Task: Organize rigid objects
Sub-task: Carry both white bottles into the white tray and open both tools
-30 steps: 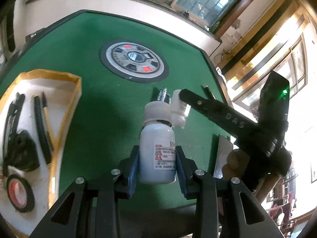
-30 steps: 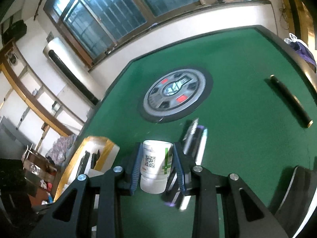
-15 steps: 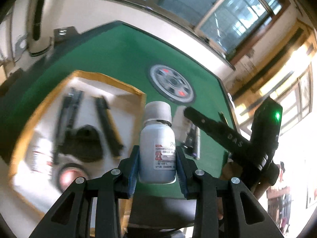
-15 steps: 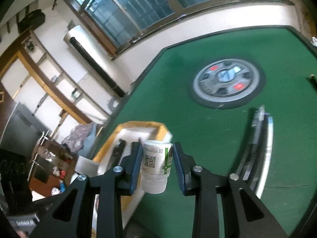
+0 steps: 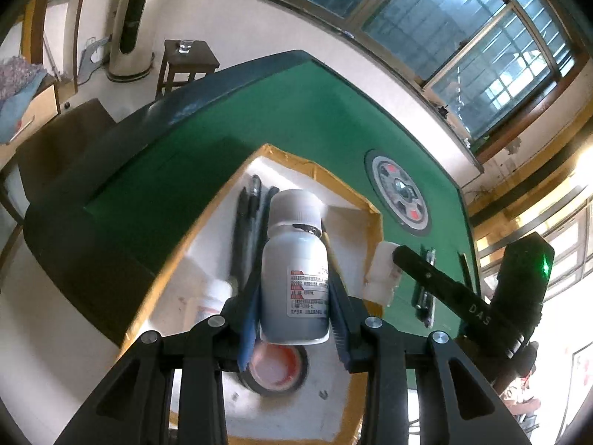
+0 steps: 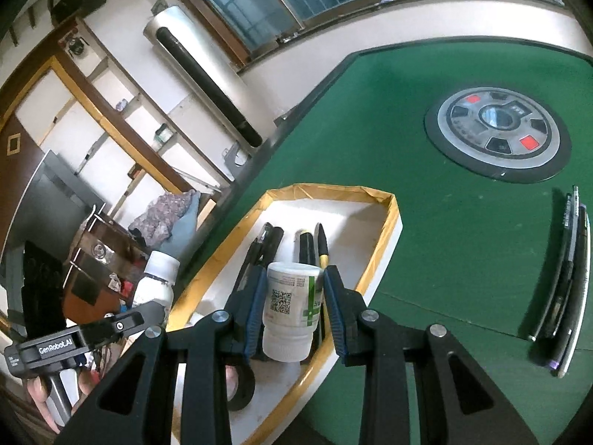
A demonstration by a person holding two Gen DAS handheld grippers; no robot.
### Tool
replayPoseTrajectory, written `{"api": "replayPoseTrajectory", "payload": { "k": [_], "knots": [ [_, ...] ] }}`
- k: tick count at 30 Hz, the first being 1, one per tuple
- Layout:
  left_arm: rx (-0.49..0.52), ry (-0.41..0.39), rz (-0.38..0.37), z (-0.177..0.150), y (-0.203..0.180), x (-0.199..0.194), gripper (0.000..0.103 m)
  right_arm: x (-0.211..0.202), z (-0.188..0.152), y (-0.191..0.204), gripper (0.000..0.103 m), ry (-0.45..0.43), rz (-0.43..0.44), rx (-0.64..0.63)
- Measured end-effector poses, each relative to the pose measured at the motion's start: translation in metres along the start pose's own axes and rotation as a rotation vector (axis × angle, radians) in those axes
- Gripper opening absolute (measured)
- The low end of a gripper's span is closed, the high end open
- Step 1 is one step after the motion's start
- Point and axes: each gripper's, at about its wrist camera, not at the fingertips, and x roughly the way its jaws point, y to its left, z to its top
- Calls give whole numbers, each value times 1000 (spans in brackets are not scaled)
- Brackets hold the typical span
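Left wrist view shows the left claw clamped on a white capped bottle with a label of red and black print too small to read; it hangs above a white tray with yellow-taped rim. "DAS" is printed on the right claw's arm. Only this view shows the tape roll with an orange-red centre on the tray floor, under the bottle. Right wrist view shows the right claw pinching a white jar, cap down, bearing a QR code and green marks, over the tray's near edge. "GenRobot.AI" reads on the left claw's body. Only here do the pens in the tray lie unobstructed. Green tabletop lies bare between the tray, round grey console and a bundle of pens at right.
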Motion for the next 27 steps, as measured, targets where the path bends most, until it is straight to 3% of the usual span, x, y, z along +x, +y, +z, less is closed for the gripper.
{"api": "replayPoseTrajectory", "payload": {
  "k": [10,22,27],
  "knots": [
    [75,62,45,38,12,38,36,27,26,6,31,21,-120,-66],
    [122,175,114,29,29,70,36,63,33,5,30,101,-226,-119],
    [140,185,117,29,30,72,36,75,32,12,30,113,-263,-146]
  ]
}}
